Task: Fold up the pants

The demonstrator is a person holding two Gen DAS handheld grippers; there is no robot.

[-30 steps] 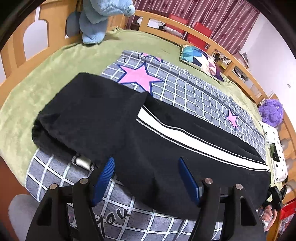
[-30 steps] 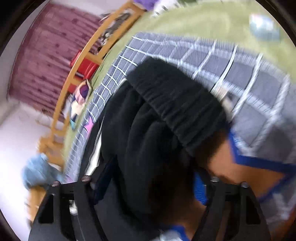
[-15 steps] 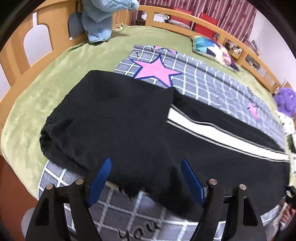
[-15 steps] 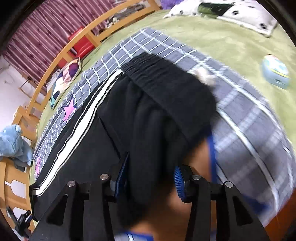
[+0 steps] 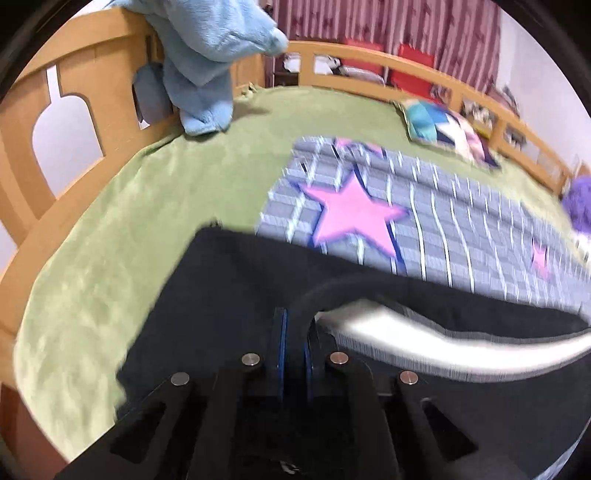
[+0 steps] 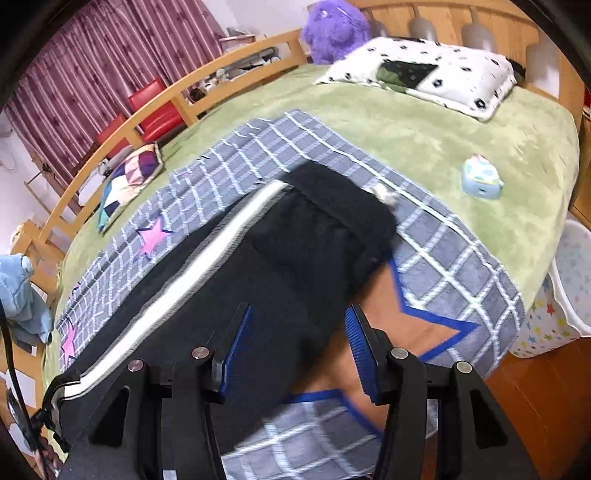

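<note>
I see black fabric pants (image 6: 295, 266) with a white side stripe (image 6: 207, 254), on a grey white-checked blanket (image 6: 454, 254) with pink, blue-edged stars (image 5: 351, 214). Olive-green fleece bedspread (image 5: 122, 218), light-blue plush toy (image 5: 207, 55), purple furry plush (image 6: 332, 31), white black-spotted pillow (image 6: 461, 81), maroon curtains (image 6: 92, 74).

Two close wrist views angled down, sharing pants (image 5: 229, 295) and bed (image 6: 424, 122).

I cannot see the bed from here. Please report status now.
Left gripper just closed, shut on black pants fabric. Right gripper open over the pants' waistband end, gripping nothing. Nothing in the way.
</note>
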